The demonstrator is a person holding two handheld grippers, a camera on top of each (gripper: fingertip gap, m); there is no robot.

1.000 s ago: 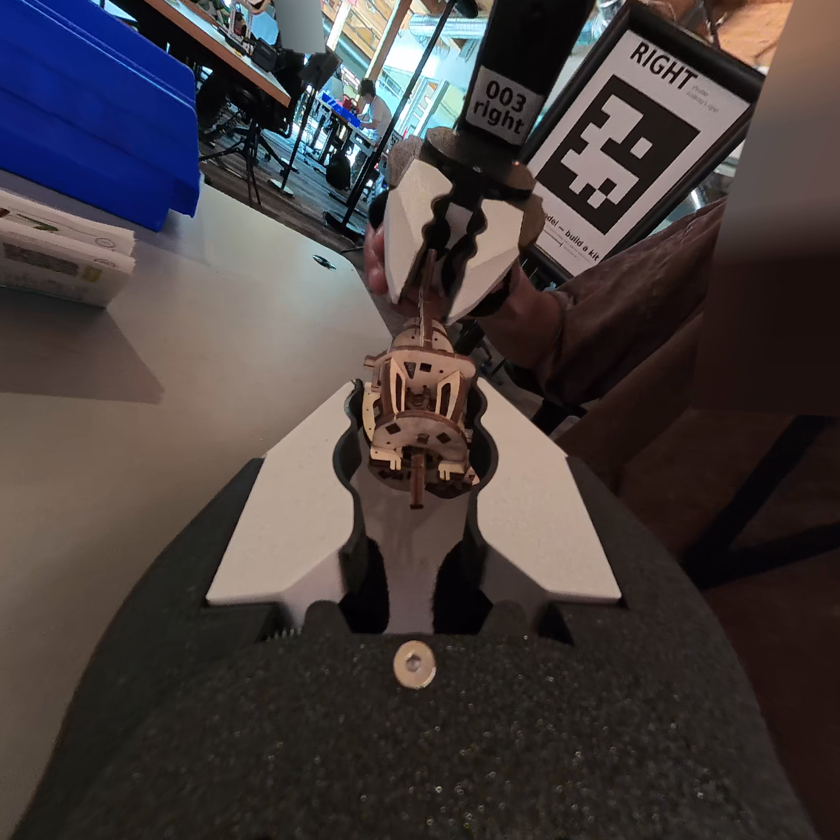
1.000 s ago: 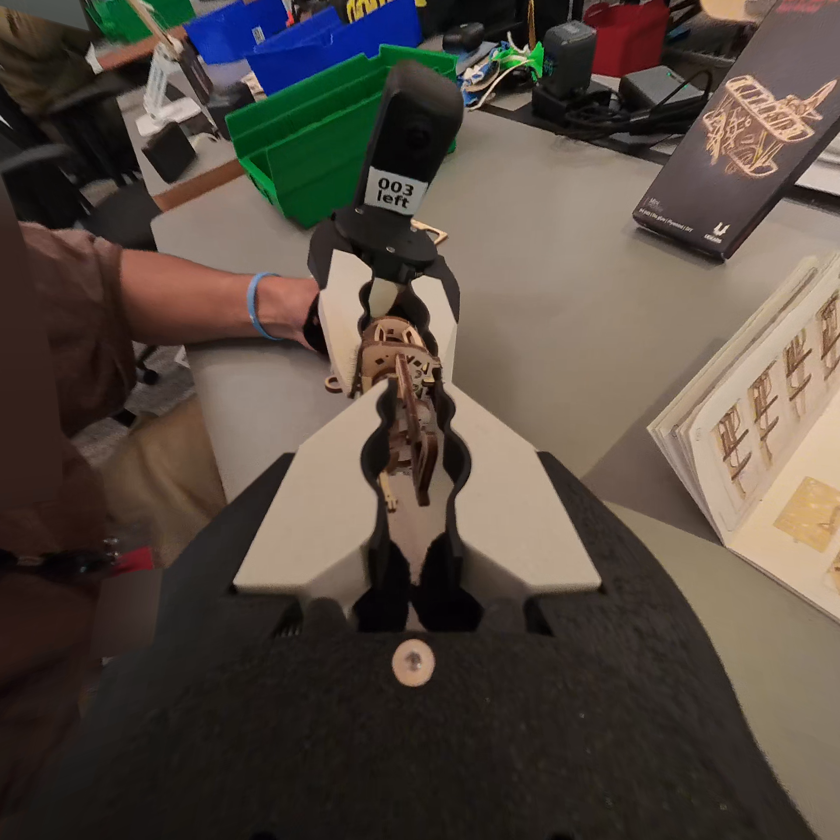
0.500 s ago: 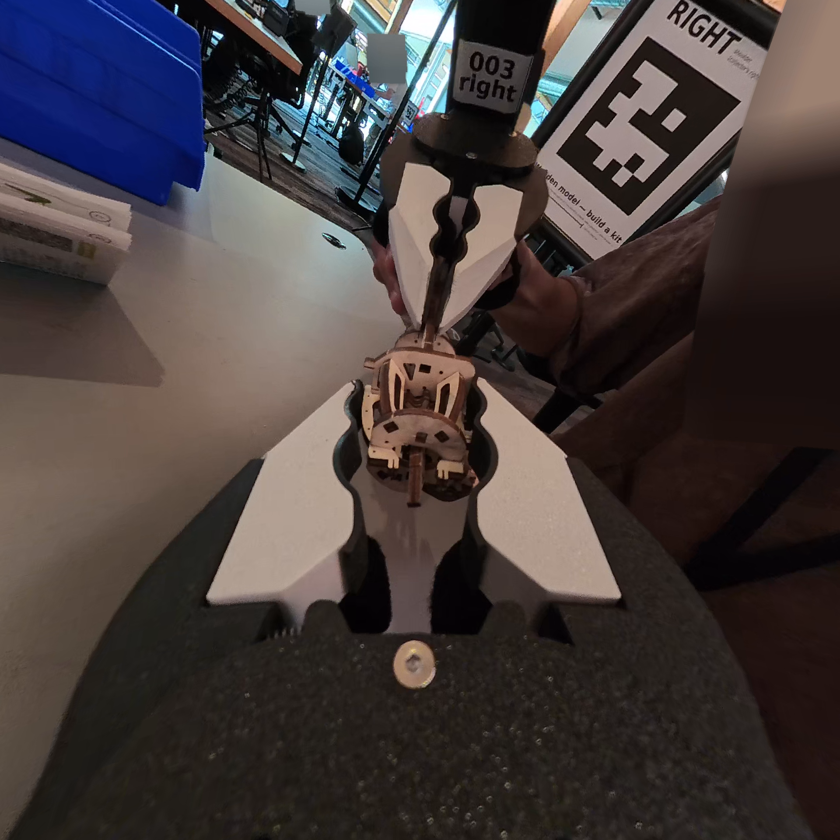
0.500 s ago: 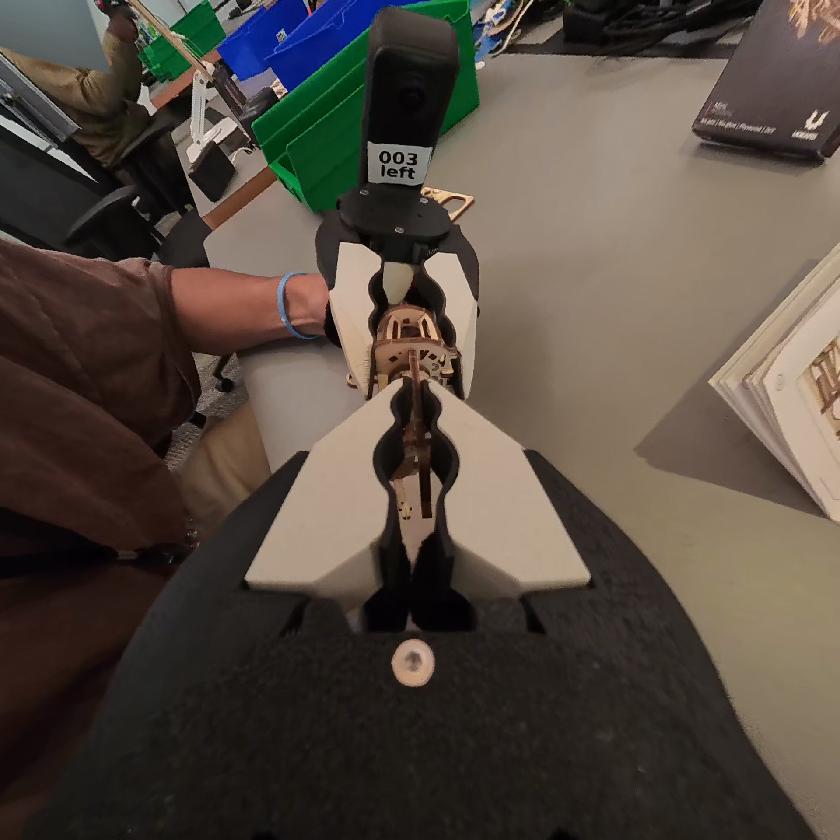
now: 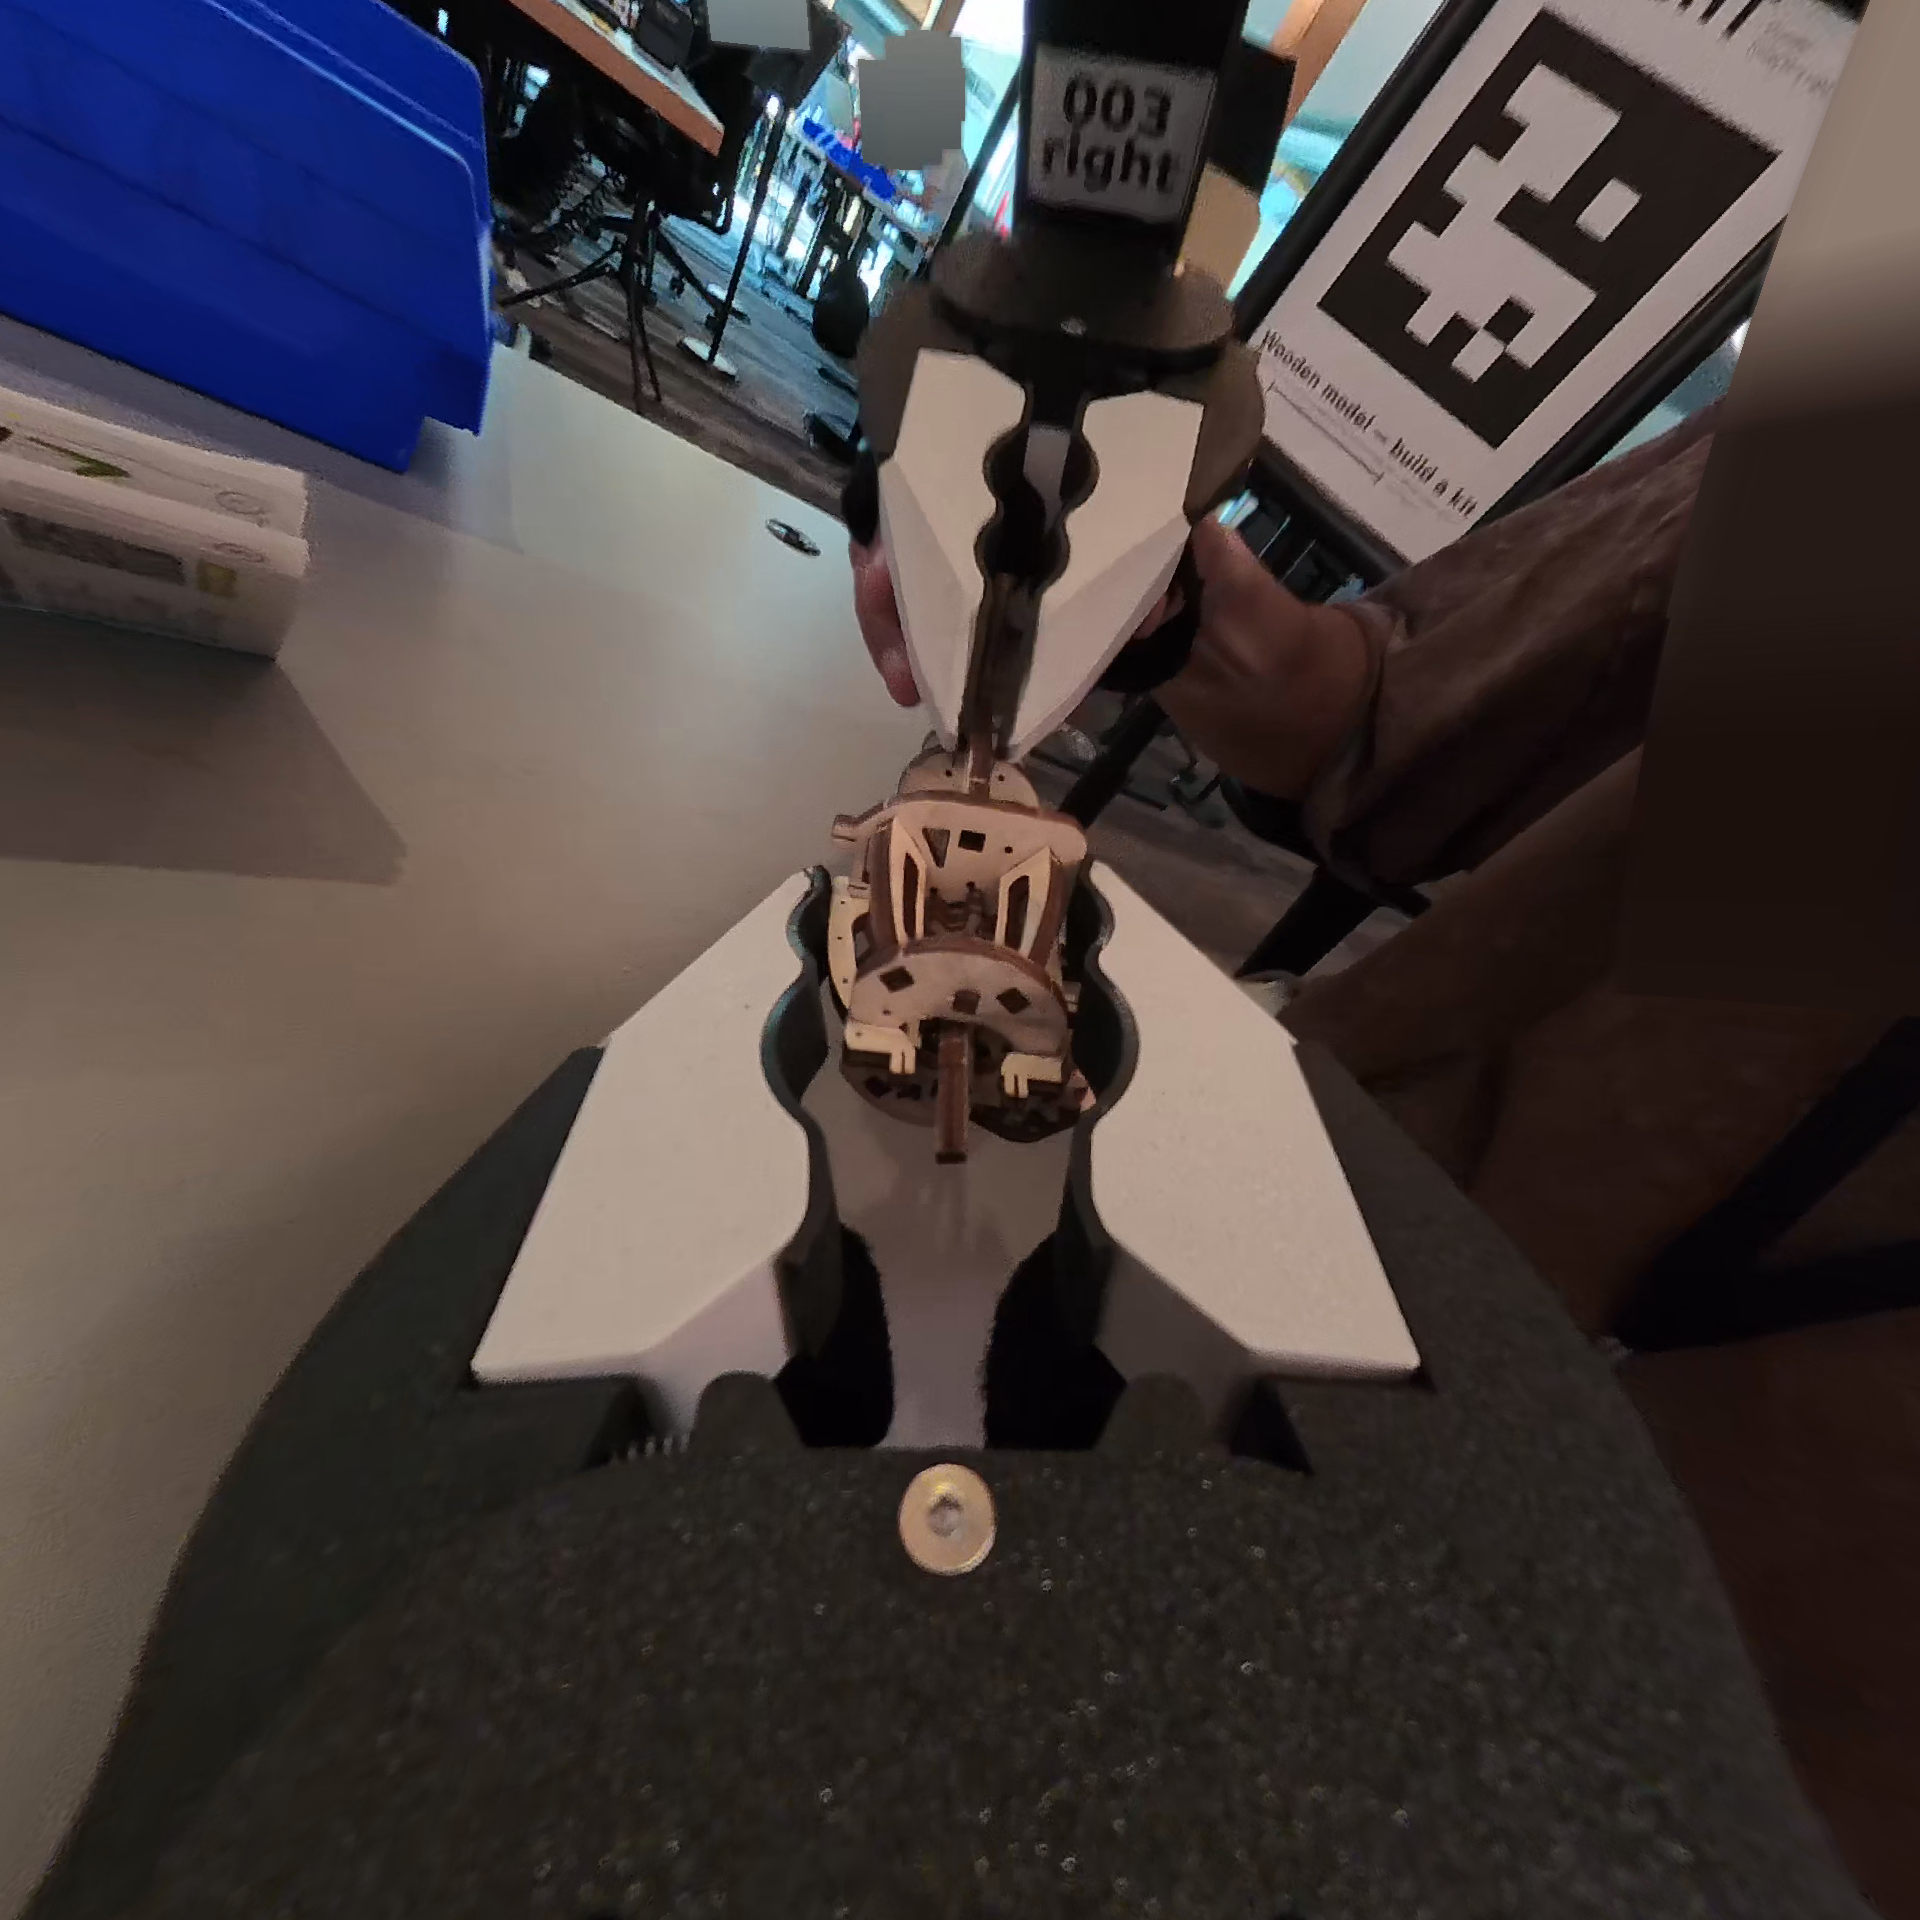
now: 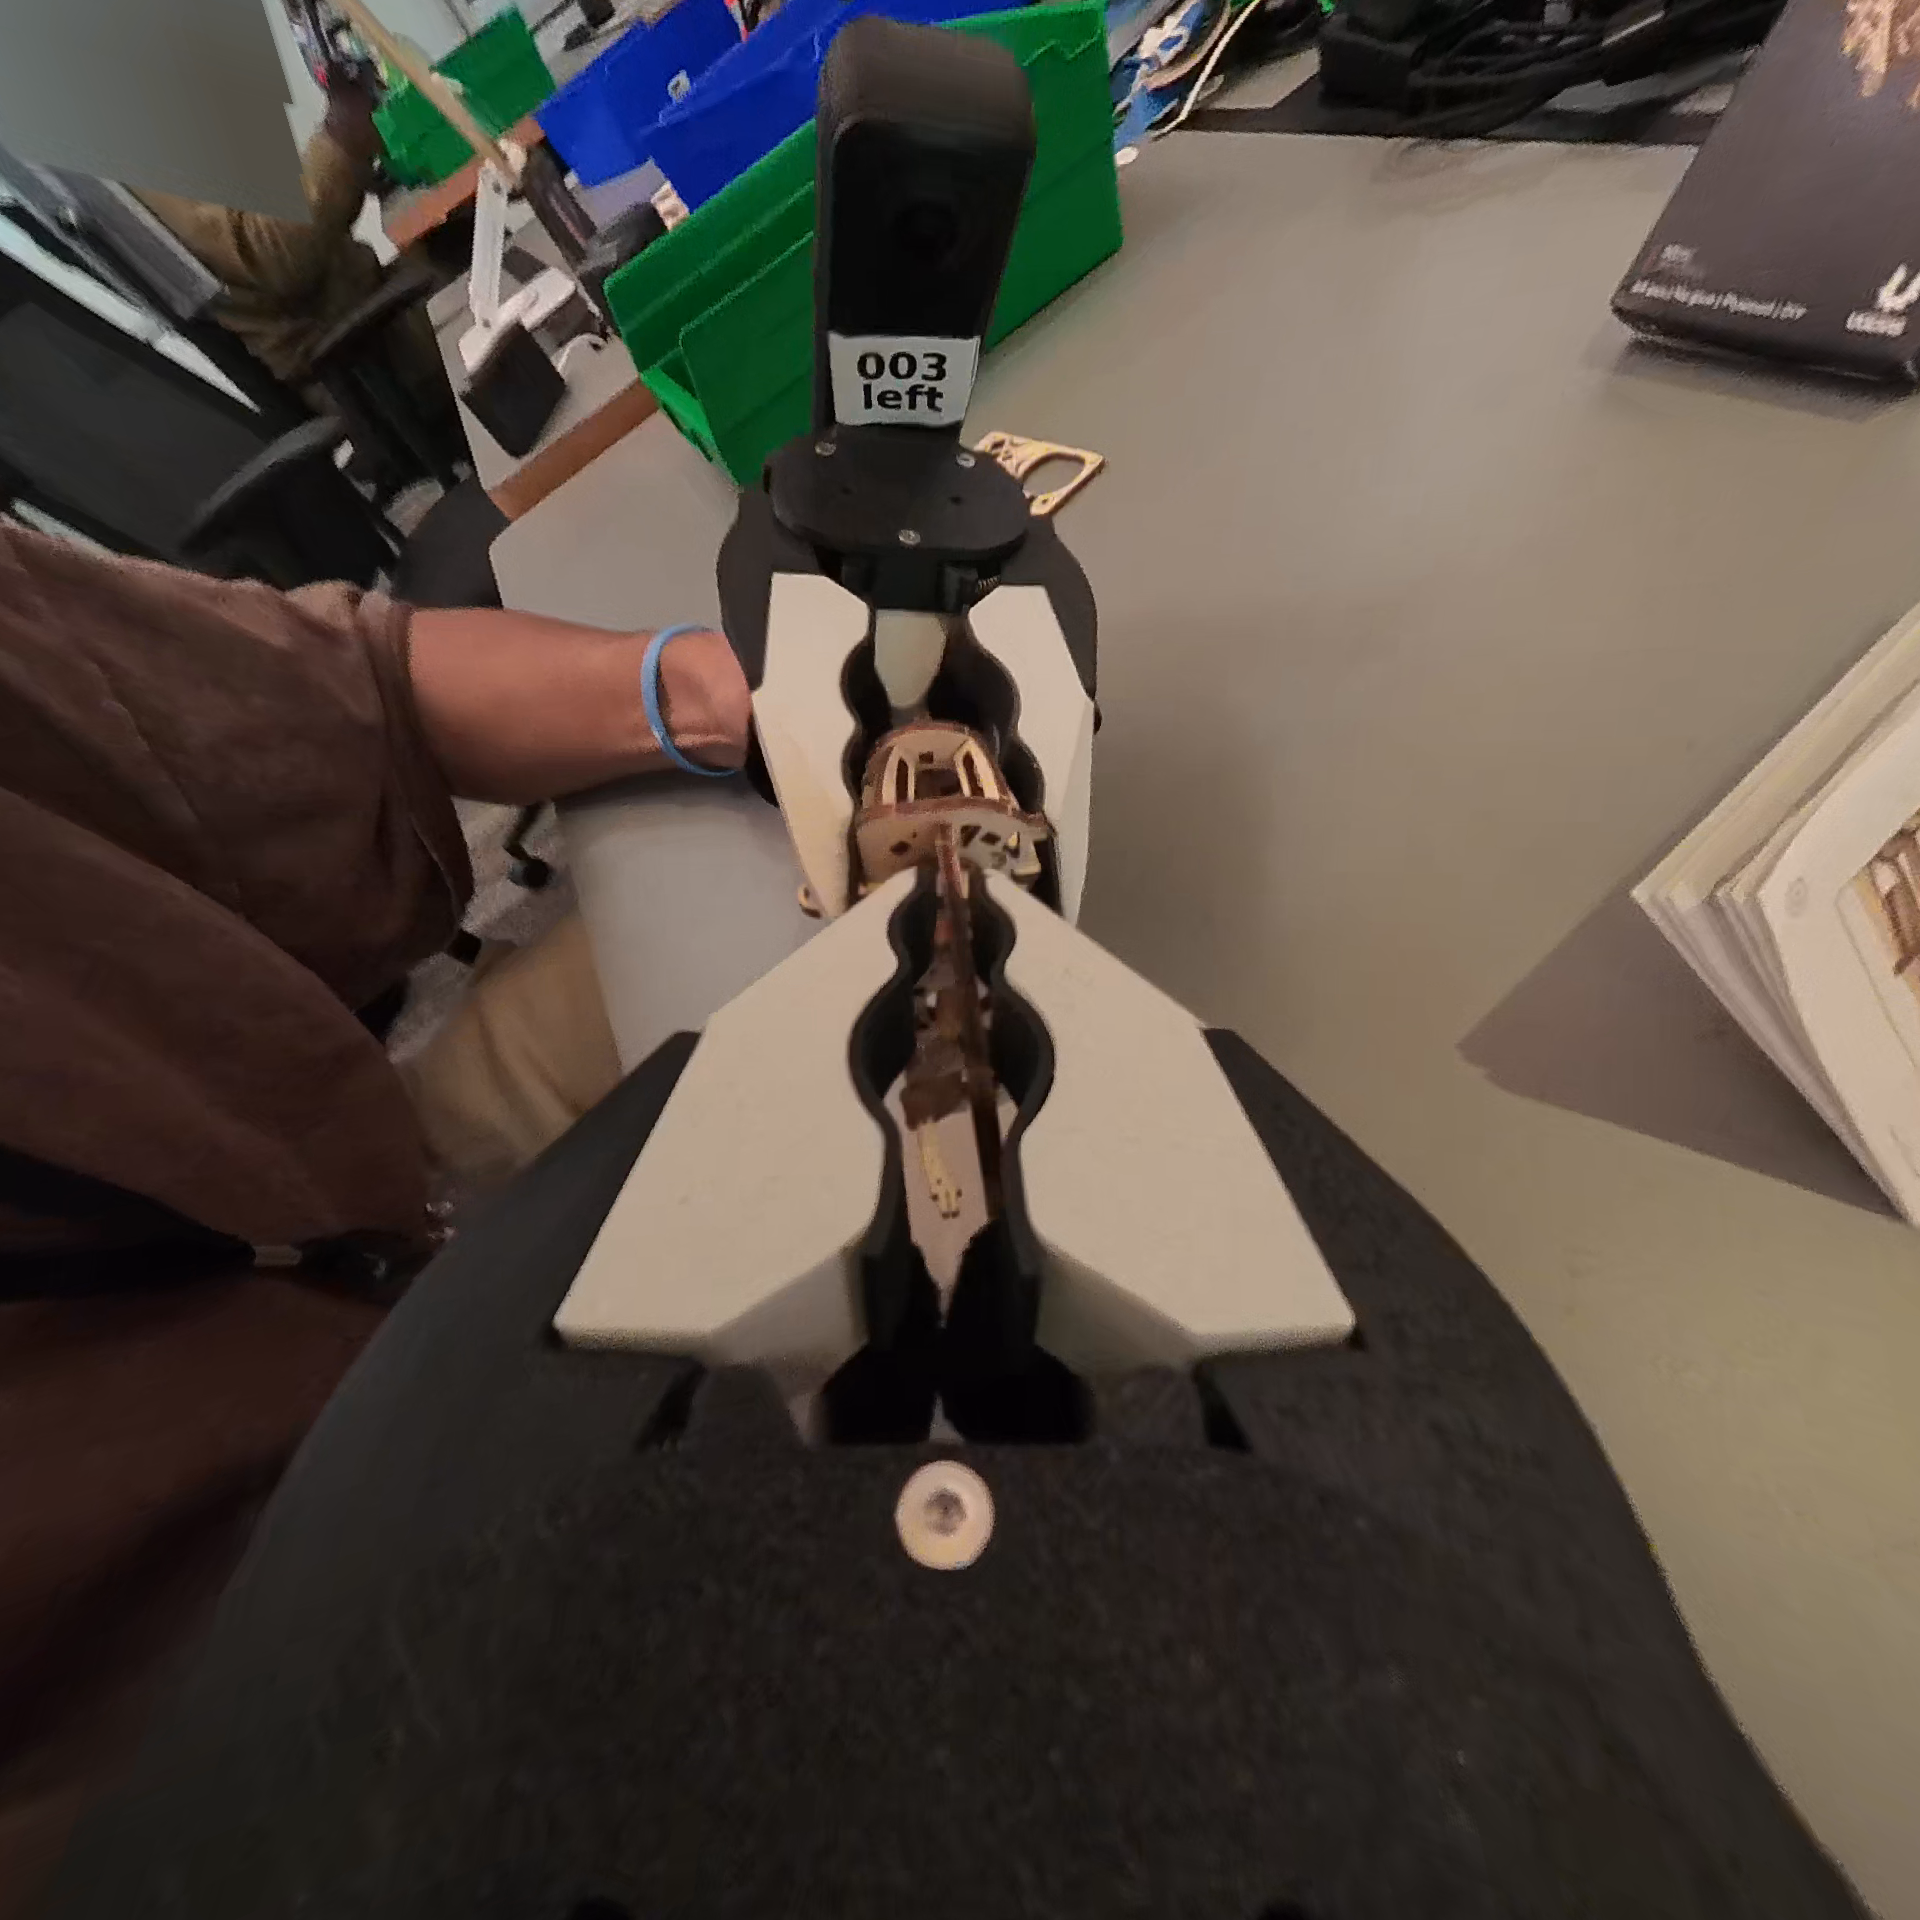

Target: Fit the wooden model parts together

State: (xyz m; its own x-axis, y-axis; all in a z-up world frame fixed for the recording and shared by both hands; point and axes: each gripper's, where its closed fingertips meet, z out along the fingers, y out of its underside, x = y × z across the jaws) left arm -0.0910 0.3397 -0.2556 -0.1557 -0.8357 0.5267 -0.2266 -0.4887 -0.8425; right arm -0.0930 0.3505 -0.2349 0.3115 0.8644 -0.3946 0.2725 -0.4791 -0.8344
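Note:
My left gripper (image 5: 954, 896) is shut on a small rounded wooden model body (image 5: 956, 966) with a short axle pointing back at the camera. My right gripper (image 5: 982, 740) faces it tip to tip, shut on a thin flat wooden part (image 5: 987, 665) held on edge. The part's end touches the far top of the model body. In the right wrist view my right gripper (image 6: 951, 888) clamps the flat part (image 6: 951, 1049) along its fingers. Beyond it, the left gripper (image 6: 940, 873) holds the model body (image 6: 935, 805). Both are held above the grey table's edge (image 6: 665, 894).
Blue bins (image 5: 208, 208) and stacked booklets (image 5: 135, 540) lie at the left. A marker sign (image 5: 1538, 239) stands behind. A green bin (image 6: 883, 239), a loose wooden piece (image 6: 1049, 468), a black box (image 6: 1787, 208) and an open booklet (image 6: 1818, 935) are on the table. A brown-sleeved arm (image 6: 208, 831) is left. Less than 4 cm separates the two grippers' tips.
The two grippers have drawn closer together. The right gripper's flat part has come in line with the model body and now touches its far end.

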